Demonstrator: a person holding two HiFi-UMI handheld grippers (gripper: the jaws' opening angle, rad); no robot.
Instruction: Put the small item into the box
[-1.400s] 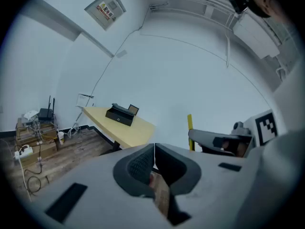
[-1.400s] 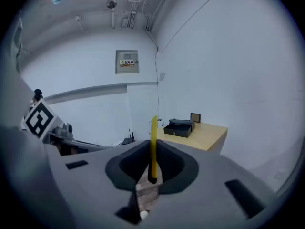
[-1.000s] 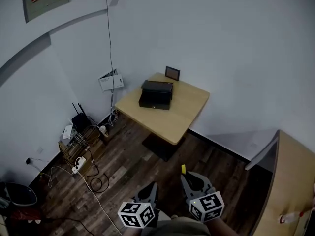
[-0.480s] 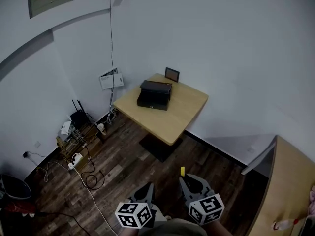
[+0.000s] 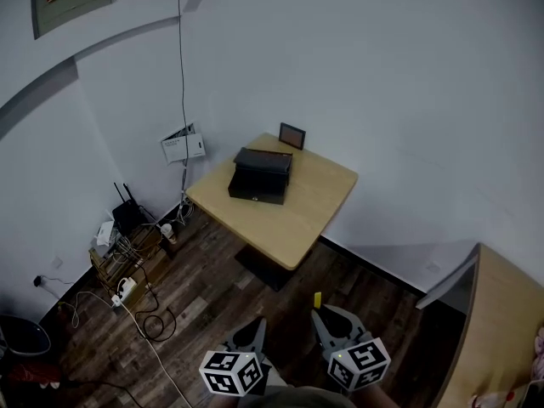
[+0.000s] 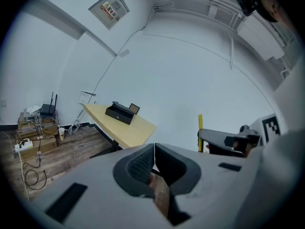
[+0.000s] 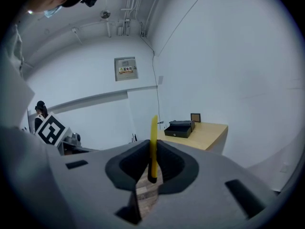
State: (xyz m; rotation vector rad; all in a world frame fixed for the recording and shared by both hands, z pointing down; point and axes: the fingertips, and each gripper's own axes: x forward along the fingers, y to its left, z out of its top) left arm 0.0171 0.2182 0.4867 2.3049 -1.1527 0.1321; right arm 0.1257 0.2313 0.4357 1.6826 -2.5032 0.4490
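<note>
A black box [image 5: 259, 176] with its lid propped behind it sits on a light wooden table [image 5: 311, 202] against the far wall, next to a small framed picture [image 5: 292, 135]. Both grippers hang low at the bottom of the head view, well short of the table. My right gripper [image 5: 328, 315] is shut on a thin yellow stick [image 5: 317, 300], which stands upright between the jaws in the right gripper view [image 7: 153, 144]. My left gripper [image 5: 257, 325] is shut with nothing in it, its pads [image 6: 143, 162] pressed together. The box [image 6: 118, 112] lies far ahead in the left gripper view.
Routers, power strips and tangled cables [image 5: 127, 253] crowd the wooden floor left of the table. A second wooden tabletop [image 5: 501, 313] juts in at the right. A dark bin [image 5: 17, 338] stands at the lower left. A paper holder [image 5: 183, 145] hangs on the wall.
The table and box have slid slightly down and left in the head view. Both grippers keep the same pose, the yellow stick still held in the right one.
</note>
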